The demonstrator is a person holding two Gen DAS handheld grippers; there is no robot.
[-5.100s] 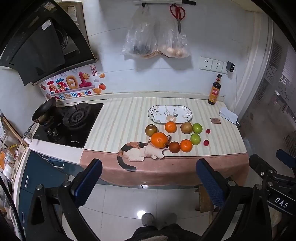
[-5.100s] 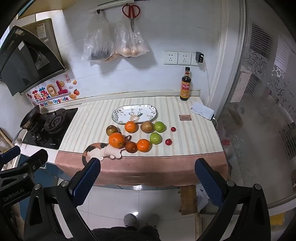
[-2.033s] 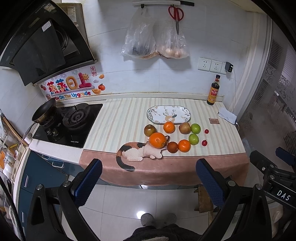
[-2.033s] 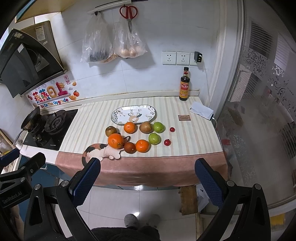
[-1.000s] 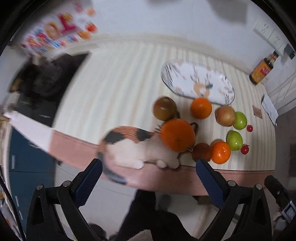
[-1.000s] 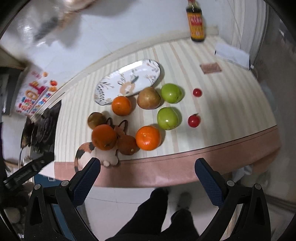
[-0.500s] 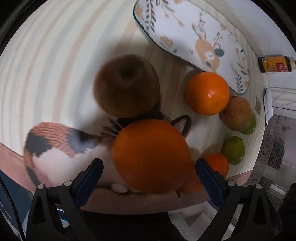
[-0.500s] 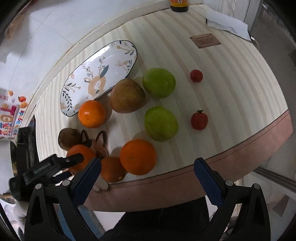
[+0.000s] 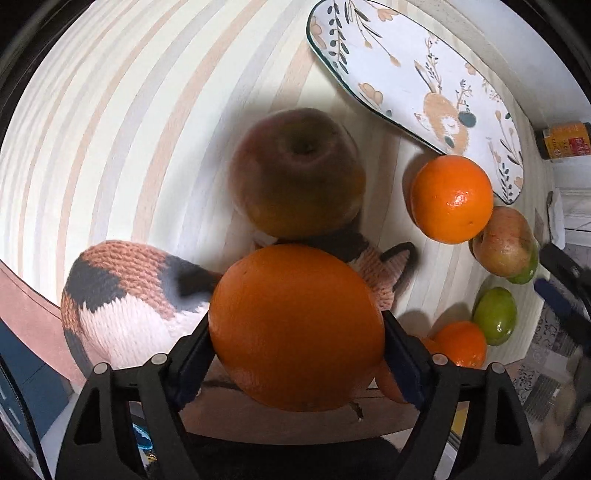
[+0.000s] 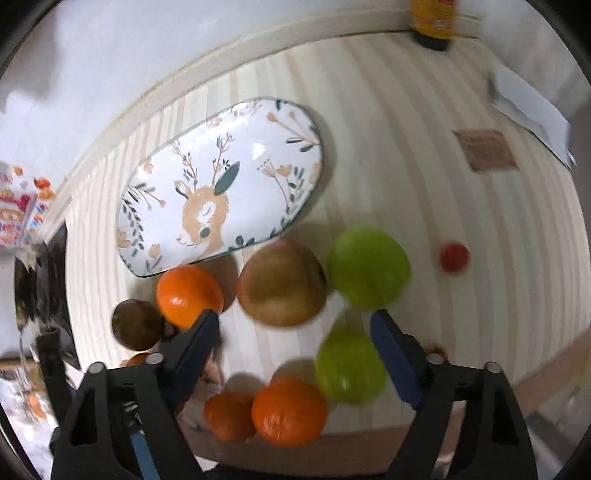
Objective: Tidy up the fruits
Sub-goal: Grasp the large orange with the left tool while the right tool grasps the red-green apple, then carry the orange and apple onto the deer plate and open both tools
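In the left wrist view my left gripper [image 9: 297, 328] is shut on a large orange [image 9: 297, 326], its pads against both sides. Behind it sit a dark red-brown apple [image 9: 297, 173], a smaller orange [image 9: 451, 199] and the oval deer-patterned plate [image 9: 369, 55]. In the right wrist view my right gripper [image 10: 295, 328] is open above the fruit cluster, just in front of a red-yellow apple [image 10: 282, 282]. A green apple [image 10: 369, 267] lies to its right, a second green apple [image 10: 349, 365] and an orange [image 10: 290, 411] under the jaws. The plate [image 10: 258, 122] is empty.
A knitted calico cat [image 9: 125, 295] lies under the large orange at the counter's front edge. Two small red tomatoes, one in the right wrist view [image 10: 454, 256], lie to the right. A sauce bottle [image 10: 432, 18], a folded paper [image 10: 532, 103] and a brown card [image 10: 485, 149] lie at the back right.
Both grippers came down from far above the counter to the fruit. My left gripper closed on the large orange. My right gripper moved in close over the red-yellow apple and stays open.
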